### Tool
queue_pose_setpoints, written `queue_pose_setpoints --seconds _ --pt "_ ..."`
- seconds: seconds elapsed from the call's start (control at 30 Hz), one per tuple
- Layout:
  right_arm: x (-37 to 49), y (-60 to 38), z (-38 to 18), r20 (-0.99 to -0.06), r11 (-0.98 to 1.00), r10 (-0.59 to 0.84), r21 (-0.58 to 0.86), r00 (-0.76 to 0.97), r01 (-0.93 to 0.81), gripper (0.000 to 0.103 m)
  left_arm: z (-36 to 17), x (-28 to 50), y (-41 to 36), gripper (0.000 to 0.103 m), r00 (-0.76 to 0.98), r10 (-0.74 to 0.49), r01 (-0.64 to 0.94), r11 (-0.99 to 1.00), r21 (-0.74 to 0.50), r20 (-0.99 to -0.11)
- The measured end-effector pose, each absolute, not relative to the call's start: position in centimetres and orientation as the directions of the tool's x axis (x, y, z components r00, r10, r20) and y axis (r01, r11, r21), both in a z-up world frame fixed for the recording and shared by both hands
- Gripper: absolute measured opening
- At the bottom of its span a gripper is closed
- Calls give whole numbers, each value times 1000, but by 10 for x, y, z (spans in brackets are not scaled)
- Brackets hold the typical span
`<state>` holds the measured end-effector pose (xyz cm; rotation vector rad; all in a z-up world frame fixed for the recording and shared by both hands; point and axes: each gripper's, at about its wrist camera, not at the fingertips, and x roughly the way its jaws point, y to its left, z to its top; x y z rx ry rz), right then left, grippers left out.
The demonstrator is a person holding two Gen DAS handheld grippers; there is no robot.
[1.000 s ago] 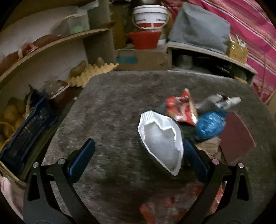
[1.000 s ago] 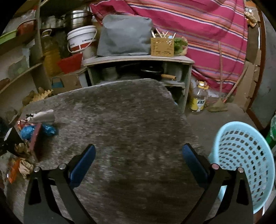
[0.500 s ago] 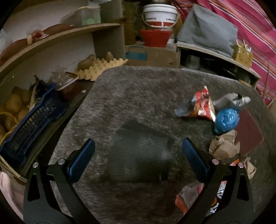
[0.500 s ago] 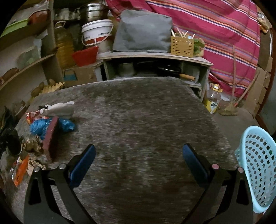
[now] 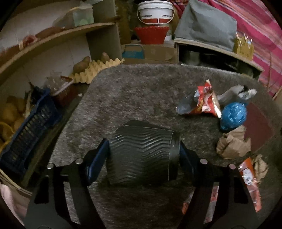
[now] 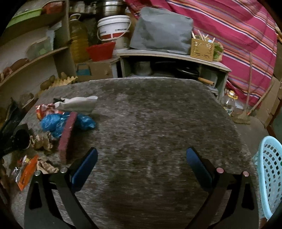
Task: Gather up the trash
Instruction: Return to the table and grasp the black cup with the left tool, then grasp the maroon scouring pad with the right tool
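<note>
My left gripper (image 5: 142,155) is shut on a black ribbed paper cup (image 5: 141,155) lying on its side on the grey carpeted table (image 5: 141,91). To its right lies a trash pile: a red snack wrapper (image 5: 204,102), a blue plastic bag (image 5: 232,116), crumpled brown paper (image 5: 232,144), a maroon pad (image 5: 259,126) and an orange wrapper (image 5: 248,179). My right gripper (image 6: 141,167) is open and empty over bare table, with the pile to its left: the blue bag (image 6: 58,121), the maroon pad (image 6: 67,135) and a white bag (image 6: 79,104).
A light blue plastic basket (image 6: 269,176) stands on the floor off the table's right edge. Shelves with an egg tray (image 5: 95,68), a dark blue crate (image 5: 30,133) and a white bucket (image 5: 155,10) line the left and back.
The cup was upright and blurred beside the left finger, then lay between the open fingers. Now the left gripper has closed on it. The right gripper swung left toward the pile.
</note>
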<state>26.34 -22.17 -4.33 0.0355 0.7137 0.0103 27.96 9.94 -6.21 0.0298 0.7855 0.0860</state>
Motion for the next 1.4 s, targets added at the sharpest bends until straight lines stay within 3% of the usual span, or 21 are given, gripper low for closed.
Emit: queue_pose_setpoints --seconds 0.57,0.63,0.7,0.83,0.9,1.2,1.4 --pt "267 -156 -43 -648 990 134 48 750 -135 97 -34 256 118 74 760 137 -124 990 65 -635" --pt "271 -150 -46 -651 988 137 41 747 -147 92 -33 254 125 74 761 133 -136 990 45 -635" --pt "278 -143 -50 -667 985 150 38 730 -168 73 -31 253 128 74 762 133 -145 989 34 -634" --pt "286 -135 -57 -693 976 192 58 695 -212 50 -28 252 133 74 766 138 -156 987 26 -627" --pt "287 -131 -59 -697 967 228 80 680 -243 31 -26 252 135 74 769 137 -158 987 23 -625" --pt "275 -140 -49 -667 963 247 90 703 -252 14 -16 250 123 74 782 135 -156 988 18 -608" --pt "257 -163 -33 -642 971 211 53 737 -232 14 -1 242 112 74 806 124 -149 989 4 -579"
